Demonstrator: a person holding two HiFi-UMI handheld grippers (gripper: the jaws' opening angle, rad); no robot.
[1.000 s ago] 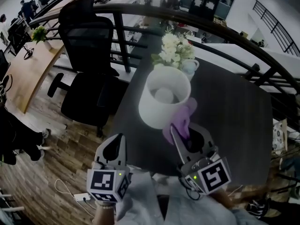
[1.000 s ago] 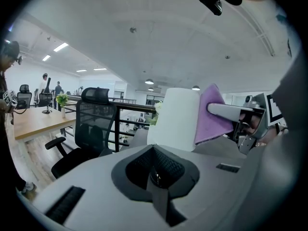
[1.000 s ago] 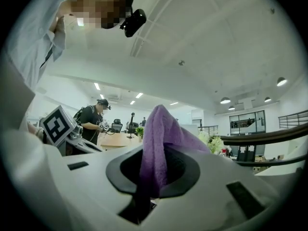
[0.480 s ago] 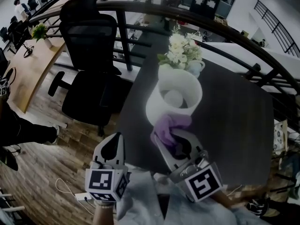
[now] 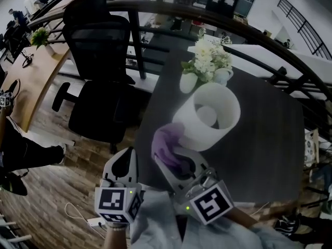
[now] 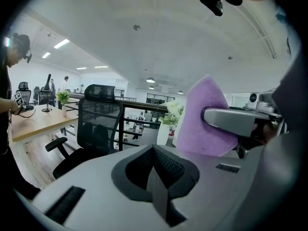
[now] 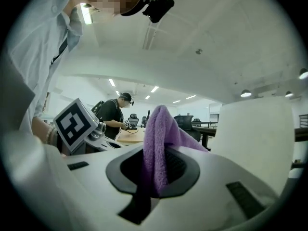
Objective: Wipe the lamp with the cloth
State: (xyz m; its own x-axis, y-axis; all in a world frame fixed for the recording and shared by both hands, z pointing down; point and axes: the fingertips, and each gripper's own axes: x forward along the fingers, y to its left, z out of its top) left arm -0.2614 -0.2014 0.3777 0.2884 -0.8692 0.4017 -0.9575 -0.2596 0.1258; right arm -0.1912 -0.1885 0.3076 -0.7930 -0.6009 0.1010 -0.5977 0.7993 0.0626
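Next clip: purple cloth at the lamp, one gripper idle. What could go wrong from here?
1. The left gripper hangs shut and empty, away from the lamp, so nothing steadies it. A firm push from the right gripper might slide or tip the lamp toward the flowers behind it.
2. The cloth is pinched by only a narrow fold. Dragging it across the lamp might pull it out of the jaws.

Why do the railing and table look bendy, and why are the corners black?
Head view: the wide lens bows the railing and table, and the picture is dim, darker towards the corners. Left gripper view: a black ring frames the round picture, and the cloth looms large. Right gripper view: the same black ring, the ceiling lights glare white, and the lamp looks pale and flat.
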